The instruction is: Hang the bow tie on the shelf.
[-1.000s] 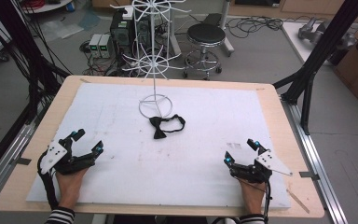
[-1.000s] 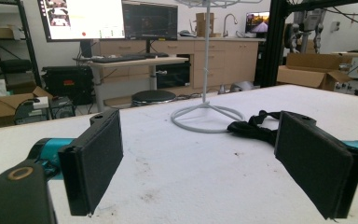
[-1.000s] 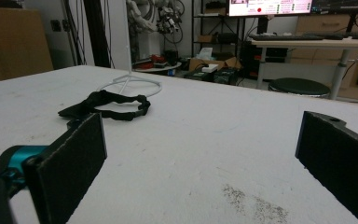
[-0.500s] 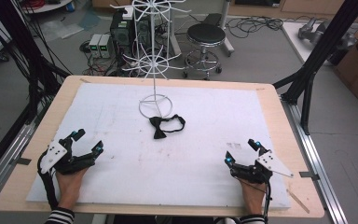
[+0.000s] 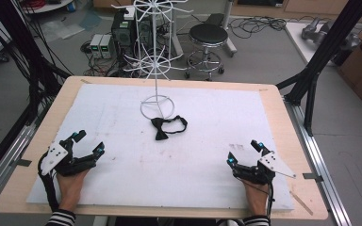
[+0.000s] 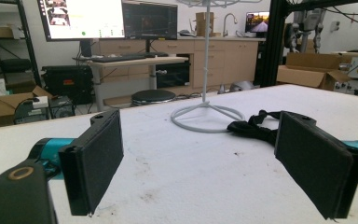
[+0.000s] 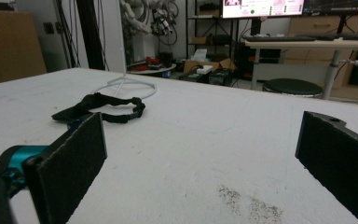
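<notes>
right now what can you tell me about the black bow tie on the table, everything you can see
The black bow tie looks like soft matte fabric: a knotted bow with a thin neck strap curling off into a loop behind it. It lies flat and limp on the white table cover, mid-table, right at the near edge of the white wire stand's ring base; whether they touch is unclear. Neither hand-held gripper is near it.

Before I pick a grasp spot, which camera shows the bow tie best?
The high view: the whole bow tie lies flat beside the stand's base. Both gripper views see it low and edge-on; a finger hides part in the left one.
</notes>
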Motion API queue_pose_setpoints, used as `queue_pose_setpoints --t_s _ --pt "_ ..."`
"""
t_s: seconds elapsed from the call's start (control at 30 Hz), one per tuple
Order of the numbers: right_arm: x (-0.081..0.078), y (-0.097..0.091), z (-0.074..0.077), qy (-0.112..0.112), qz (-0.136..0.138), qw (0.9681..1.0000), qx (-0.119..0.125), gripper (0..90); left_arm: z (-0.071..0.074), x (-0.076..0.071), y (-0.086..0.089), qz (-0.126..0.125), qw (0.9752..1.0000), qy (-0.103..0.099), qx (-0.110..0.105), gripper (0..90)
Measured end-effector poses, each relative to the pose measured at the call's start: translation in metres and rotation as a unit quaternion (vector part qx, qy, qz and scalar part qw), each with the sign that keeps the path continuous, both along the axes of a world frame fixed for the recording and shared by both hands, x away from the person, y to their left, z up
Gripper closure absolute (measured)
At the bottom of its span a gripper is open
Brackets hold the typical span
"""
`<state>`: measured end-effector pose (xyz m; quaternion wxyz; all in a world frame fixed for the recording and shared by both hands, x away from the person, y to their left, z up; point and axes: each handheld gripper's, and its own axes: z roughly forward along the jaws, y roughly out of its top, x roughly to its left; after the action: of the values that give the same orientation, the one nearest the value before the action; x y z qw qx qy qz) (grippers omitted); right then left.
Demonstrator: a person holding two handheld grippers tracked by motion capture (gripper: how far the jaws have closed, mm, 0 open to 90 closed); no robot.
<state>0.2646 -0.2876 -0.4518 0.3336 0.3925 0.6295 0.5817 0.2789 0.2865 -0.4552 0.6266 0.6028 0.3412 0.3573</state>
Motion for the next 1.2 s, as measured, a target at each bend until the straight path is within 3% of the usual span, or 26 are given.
queue_pose_setpoints --t_s 0.13,0.23,0.57,0.87,1.0,1.07,1.1,1.13,1.2 --pt "0.006 0.003 0.003 0.020 0.002 0.9998 -0.006 0.8 0.000 0.000 0.000 0.001 1.0000 0.001 -0.001 16.0" --pt "0.008 0.005 0.008 0.022 0.003 0.9997 -0.005 0.8 0.000 0.000 0.000 0.001 1.0000 0.001 0.000 16.1" --pt "0.032 0.038 0.057 0.051 0.041 0.9967 -0.047 0.7 0.000 0.000 0.000 0.000 1.0000 0.001 -0.001 16.1" --pt "0.054 0.064 0.082 0.071 0.063 0.9938 -0.058 0.7 0.000 0.000 0.000 0.002 1.0000 0.002 -0.001 16.2" --pt "0.067 0.080 0.089 0.085 0.080 0.9903 -0.075 0.8 0.000 0.000 0.000 0.002 1.0000 0.001 -0.001 16.2" --pt "0.077 0.094 0.093 0.108 0.097 0.9863 -0.079 0.8 0.000 0.000 0.000 0.002 1.0000 0.002 -0.001 16.2" --pt "0.077 0.094 0.093 0.108 0.097 0.9863 -0.079 0.8 0.000 0.000 0.000 0.002 1.0000 0.002 -0.001 16.2" --pt "0.083 0.104 0.095 0.122 0.108 0.9831 -0.084 0.8 0.000 0.000 0.000 0.002 1.0000 0.002 -0.001 16.2" --pt "0.086 0.109 0.096 0.121 0.112 0.9824 -0.089 0.8 0.000 0.000 0.000 0.001 1.0000 0.002 -0.001 16.2"
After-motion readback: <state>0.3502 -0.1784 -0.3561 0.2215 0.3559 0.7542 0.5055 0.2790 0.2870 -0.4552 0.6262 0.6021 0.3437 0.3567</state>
